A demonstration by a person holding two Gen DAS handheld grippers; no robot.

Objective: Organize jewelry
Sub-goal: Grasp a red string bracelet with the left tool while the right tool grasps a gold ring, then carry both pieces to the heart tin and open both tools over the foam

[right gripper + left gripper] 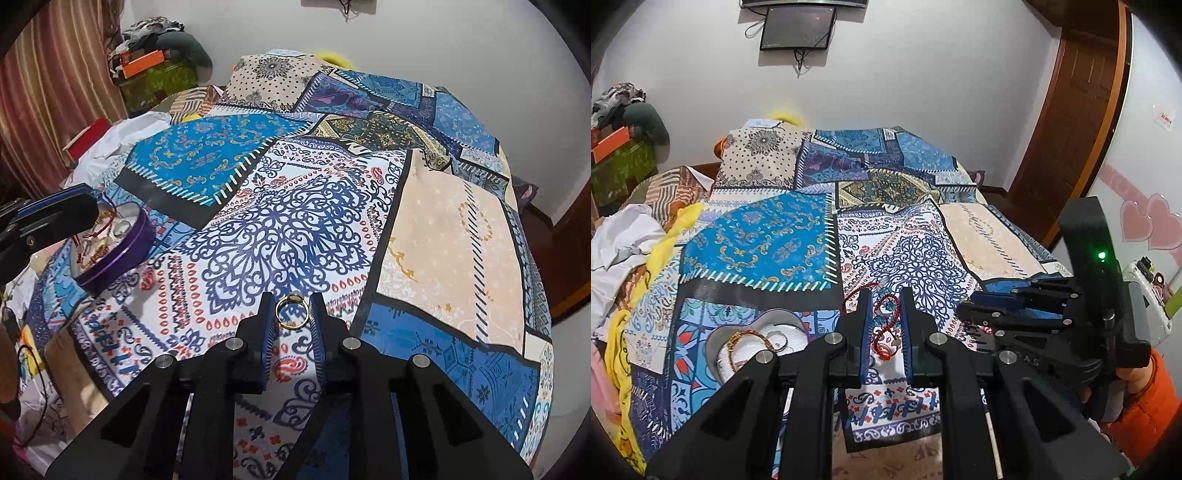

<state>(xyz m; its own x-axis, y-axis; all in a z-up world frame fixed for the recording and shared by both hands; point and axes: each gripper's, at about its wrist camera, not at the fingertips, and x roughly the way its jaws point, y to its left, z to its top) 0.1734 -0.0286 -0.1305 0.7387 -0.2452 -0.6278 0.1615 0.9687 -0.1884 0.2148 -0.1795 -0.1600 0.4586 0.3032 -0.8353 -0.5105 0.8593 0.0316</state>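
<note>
A red beaded bracelet point(885, 325) lies between the fingers of my left gripper point(884, 299), which hangs just above the patterned bedspread; the jaws stand a little apart and are not clamped on it. A second red cord point(854, 295) shows left of the fingers. My right gripper point(293, 306) is shut on a gold ring point(291, 312), held upright at the fingertips. A purple heart-shaped tin point(122, 254), also in the left wrist view point(718, 341), holds several bracelets and rings point(753, 341).
The patchwork bedspread point(443, 229) covers the bed. White and yellow cloth point(635, 243) is heaped at the left edge. The right gripper's body point(1071, 314) shows at the right in the left wrist view. A wooden door point(1078, 110) stands beyond.
</note>
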